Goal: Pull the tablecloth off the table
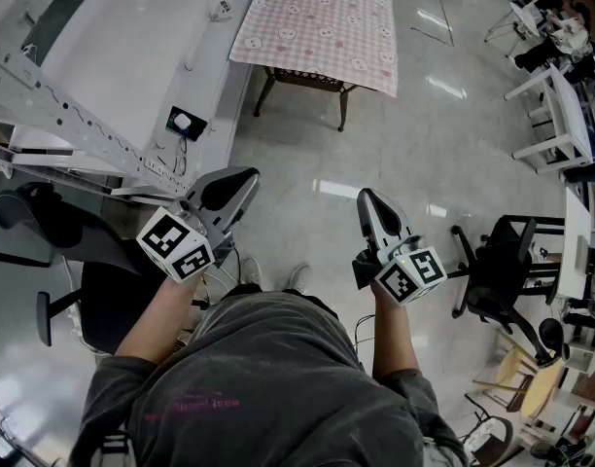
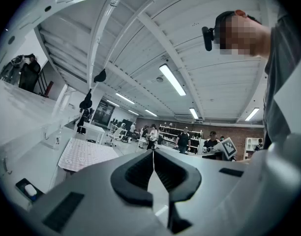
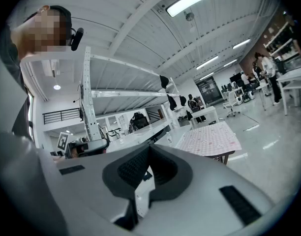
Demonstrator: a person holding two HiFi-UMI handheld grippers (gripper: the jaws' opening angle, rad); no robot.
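While the person stands on the glossy floor point(image 1: 395, 154), both tools are held up in front of the torso, above the floor and well apart from the work area.

1. Left tool point(image 1: 229, 185): in the left gripper view the two dark ribbed pads meet along a single vertical seam. The jaws are fully closed, with nothing between them. Its marker cube point(image 1: 176, 244) sits at the wrist end, above the forearm.

2. Right tool point(image 1: 373, 212): in the right gripper view the pads likewise meet tip to tip. The jaws are fully closed and grip nothing. Its marker cube point(image 1: 412, 275) faces the head camera.

3. Tablecloth point(image 1: 317, 29): pink and white check with small round motifs. It lies spread flat over the small desk point(image 1: 343, 110) at the top centre of the head view, with its edges hanging over the sides. Only the dark legs and frame of that desk show below the near edge. Neither tool touches the cloth; open floor lies between the tools and the desk.

4. Surroundings: a long white desk point(image 1: 132, 56) runs along the left side, just beside the small desk. A black office chair point(image 1: 492, 270) stands to the right of the right tool, and a second dark chair point(image 1: 54, 232) stands to the left of the left tool. The person wears a grey shirt point(image 1: 278, 377).
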